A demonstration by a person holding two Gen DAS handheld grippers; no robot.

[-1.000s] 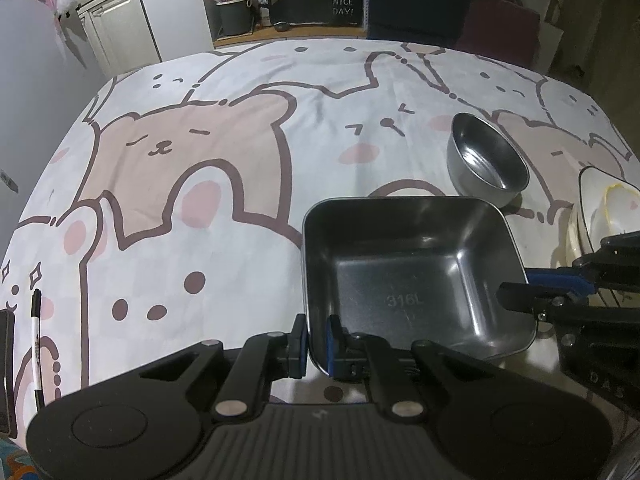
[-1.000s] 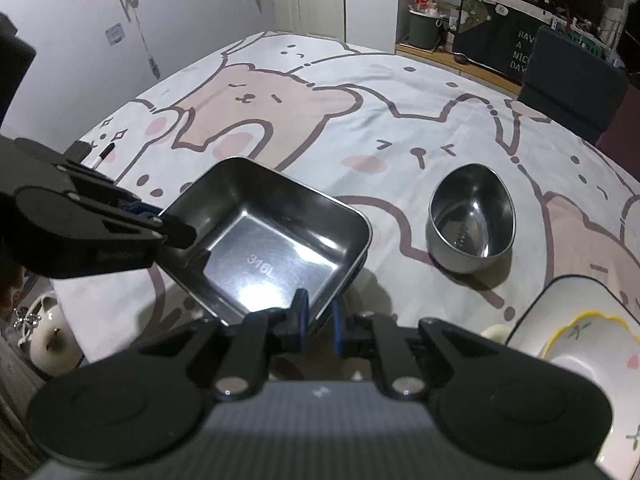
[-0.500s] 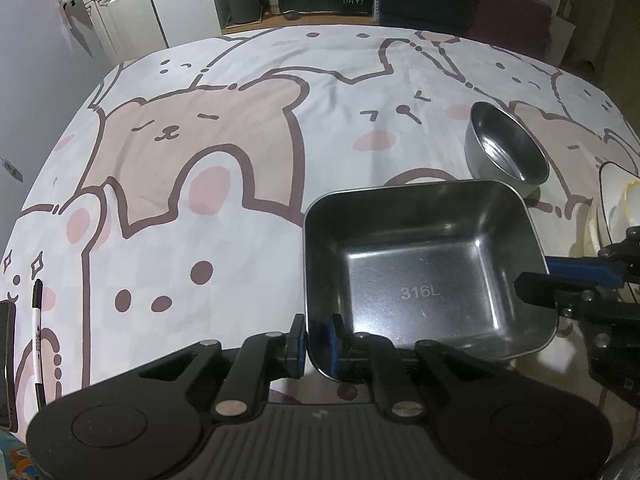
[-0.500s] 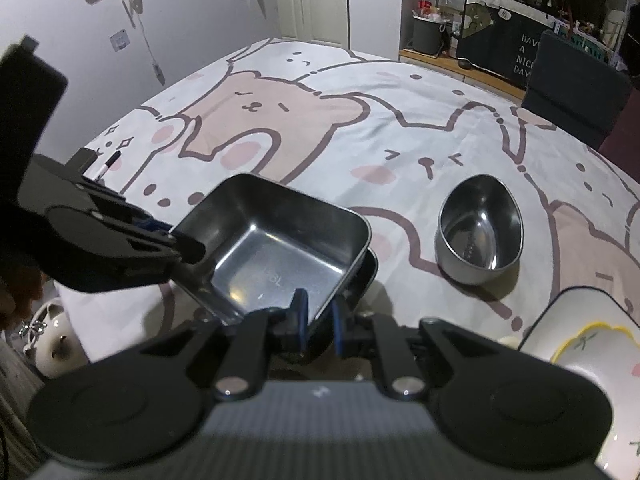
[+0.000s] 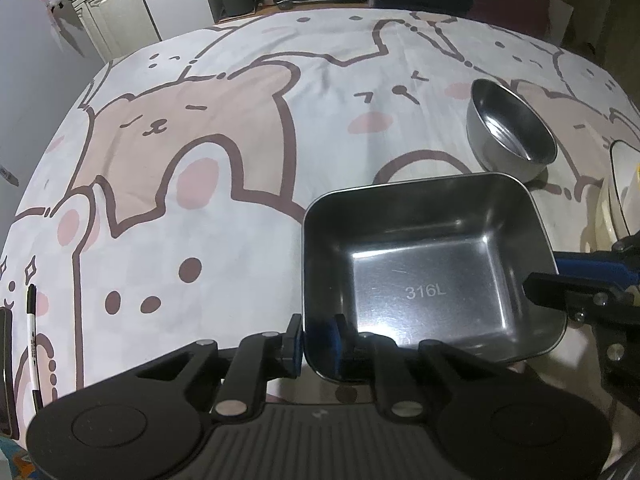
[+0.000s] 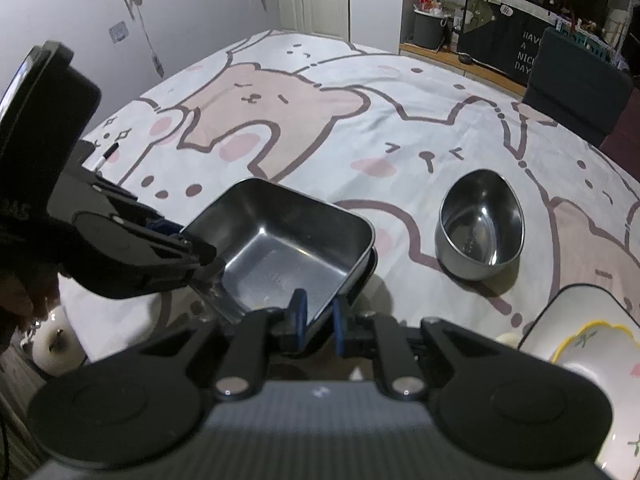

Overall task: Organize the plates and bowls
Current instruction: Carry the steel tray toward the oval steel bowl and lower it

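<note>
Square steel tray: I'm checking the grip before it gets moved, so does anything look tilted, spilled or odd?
The square steel tray hangs above the tablecloth, clamped on two rims by the left gripper and the right gripper. In the right wrist view it sits tilted. It is empty; nothing spilled. The round steel bowl stands upright.

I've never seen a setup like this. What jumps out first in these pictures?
A square steel tray stamped 316L, pinched on two sides by the left gripper and the right gripper, above a tablecloth covered in cartoon bears. Beyond it a round steel bowl stands on the cloth, with white dishes at the right edge.
</note>
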